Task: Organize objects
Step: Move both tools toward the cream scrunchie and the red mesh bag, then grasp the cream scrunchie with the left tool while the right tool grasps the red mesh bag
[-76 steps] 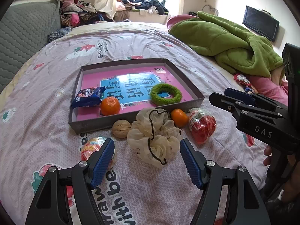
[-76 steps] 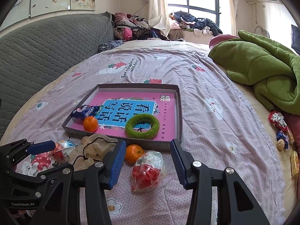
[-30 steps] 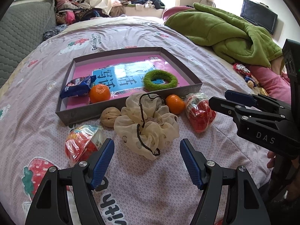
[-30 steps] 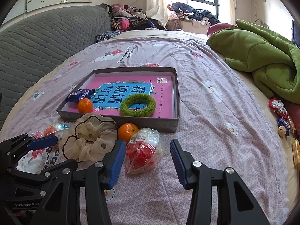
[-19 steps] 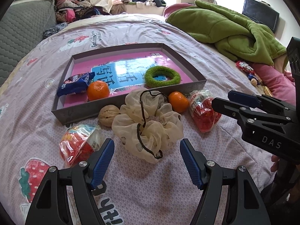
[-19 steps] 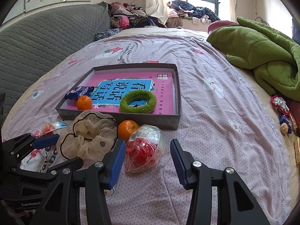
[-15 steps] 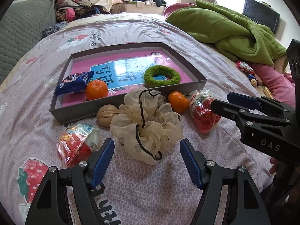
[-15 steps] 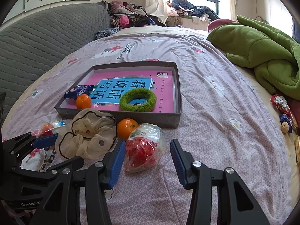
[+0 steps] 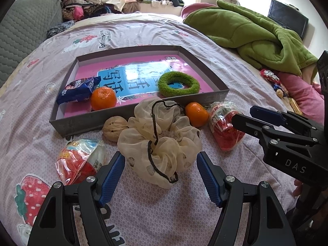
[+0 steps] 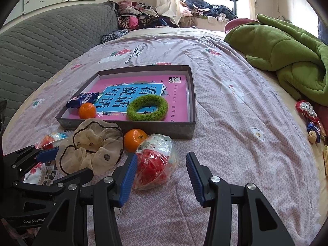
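A grey box lid (image 9: 207, 99) (image 10: 191, 94) with a pink book inside lies on the bed; it holds a green ring (image 9: 178, 83) (image 10: 147, 107), a tangerine (image 9: 103, 100) (image 10: 87, 110) and a blue snack packet (image 9: 79, 90) (image 10: 82, 99). In front of it lie a walnut (image 9: 114, 130), a cream scrunchie (image 9: 162, 141) (image 10: 92, 145), a second tangerine (image 9: 196, 113) (image 10: 134, 137) and a red snack bag (image 9: 225, 129) (image 10: 155, 162). Another red bag (image 9: 79, 161) (image 10: 50, 139) lies at the left. My left gripper (image 9: 161, 176) is open just before the scrunchie. My right gripper (image 10: 161, 172) is open around the red snack bag's near end.
A green blanket (image 9: 256, 34) (image 10: 287, 49) lies heaped at the right. Small wrapped sweets (image 10: 311, 119) sit near the bed's right edge. A grey padded headboard (image 10: 41, 39) runs along the left, with piled clothes (image 10: 139, 18) at the far end.
Both grippers have moved a little forward and lower toward the objects: the scrunchie and the red bag sit closer to the fingers. Nothing on the bed has moved.
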The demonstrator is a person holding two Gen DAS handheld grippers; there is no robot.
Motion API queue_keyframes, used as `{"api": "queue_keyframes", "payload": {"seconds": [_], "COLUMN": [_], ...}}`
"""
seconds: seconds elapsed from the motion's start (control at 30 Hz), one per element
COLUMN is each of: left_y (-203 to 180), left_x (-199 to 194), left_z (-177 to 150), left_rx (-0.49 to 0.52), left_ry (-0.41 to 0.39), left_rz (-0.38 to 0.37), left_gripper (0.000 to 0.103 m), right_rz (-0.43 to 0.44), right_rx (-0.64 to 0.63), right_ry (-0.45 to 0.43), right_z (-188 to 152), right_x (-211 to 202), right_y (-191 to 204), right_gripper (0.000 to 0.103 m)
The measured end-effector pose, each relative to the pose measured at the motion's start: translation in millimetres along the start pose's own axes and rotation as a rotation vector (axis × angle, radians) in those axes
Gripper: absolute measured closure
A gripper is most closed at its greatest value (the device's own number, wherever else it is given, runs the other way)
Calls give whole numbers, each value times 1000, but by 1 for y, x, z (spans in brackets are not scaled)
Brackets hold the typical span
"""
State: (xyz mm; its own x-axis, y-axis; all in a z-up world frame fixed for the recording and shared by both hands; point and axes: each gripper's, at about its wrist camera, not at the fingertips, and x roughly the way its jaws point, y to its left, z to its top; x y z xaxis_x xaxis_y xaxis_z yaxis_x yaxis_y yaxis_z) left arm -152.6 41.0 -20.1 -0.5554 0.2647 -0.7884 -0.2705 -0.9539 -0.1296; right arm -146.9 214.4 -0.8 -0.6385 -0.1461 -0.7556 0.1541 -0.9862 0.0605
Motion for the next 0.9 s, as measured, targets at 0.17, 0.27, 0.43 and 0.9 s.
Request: {"api": "queue_keyframes", "payload": {"seconds": [0.17,0.27,0.43,0.9], "left_y": [2,2,1,1], "left_x": [5,10,18,35], "left_z": [3,5,8,13], "left_rx": [-5,-5,-11,-15], "left_ry": [0,2,10,18], "left_rz": [0,2,-4,-43], "left_gripper": [29,29,29,37], "right_rz": [12,13,32,89], "right_rx": [14,21,47,72], "right_ry": [6,5,16,12], "right_z": [-1,-1,-2,-2], "right_x": [4,7,15,20], "right_y": [-1,-2,-5,-8], "right_gripper": [54,54,54,59]}}
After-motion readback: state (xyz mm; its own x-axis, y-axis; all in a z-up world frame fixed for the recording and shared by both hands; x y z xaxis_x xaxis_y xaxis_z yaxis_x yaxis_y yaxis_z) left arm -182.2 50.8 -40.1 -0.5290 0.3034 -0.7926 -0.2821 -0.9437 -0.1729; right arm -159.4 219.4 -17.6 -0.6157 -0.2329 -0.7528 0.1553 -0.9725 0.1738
